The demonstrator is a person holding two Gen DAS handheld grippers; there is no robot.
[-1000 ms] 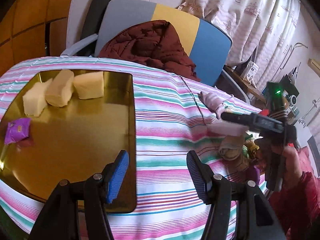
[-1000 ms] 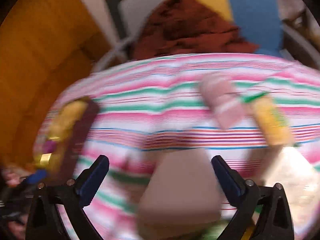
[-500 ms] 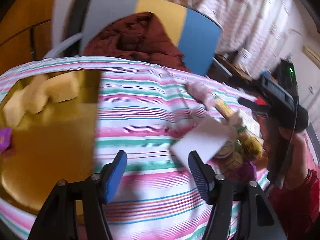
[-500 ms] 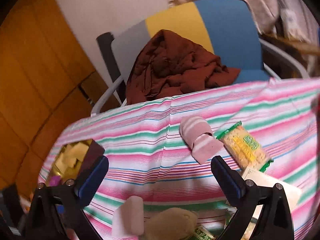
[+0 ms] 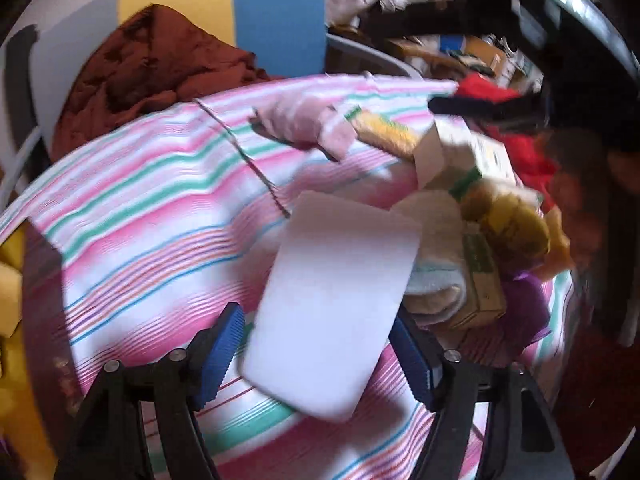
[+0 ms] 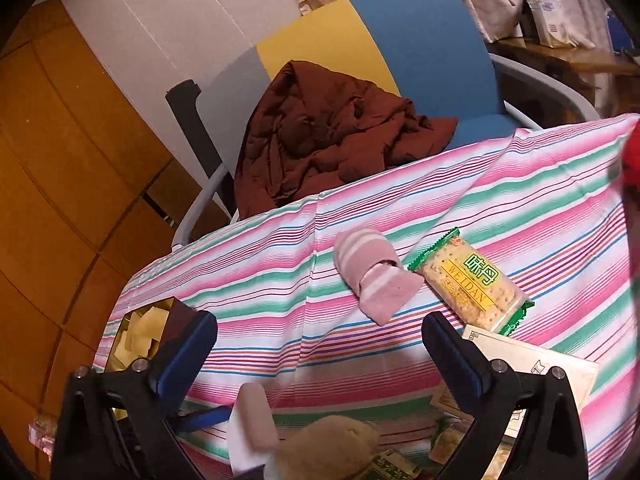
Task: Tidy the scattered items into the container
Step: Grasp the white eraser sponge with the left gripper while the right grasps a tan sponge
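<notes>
So the left hand-held gripper [image 5: 316,354] has been swinging away from the gold container [image 6: 160,320] over toward the pile of scattered stuff, and its jaws are opening as it goes. A second ago it was hovering over the tray with the yellow blocks in it; now the flat white pad [image 5: 332,304] is sitting right between its blue pads [image 5: 224,344], not pinched yet as far as I can tell (the shot is pretty blurry). The pad is leaning against the heap of snack packets [image 5: 480,248] on the striped desk [image 5: 152,200].

The right hand-held gripper [image 6: 320,356] is hanging wide and empty, looking over the pink rolled sock [image 6: 372,276] and the cracker packet [image 6: 468,284], which are lying just beside each other, well apart from the container at the far left edge.

My read: it's lining up the next pickup, probably the white pad, and most of the clutter is still waiting to go in
</notes>
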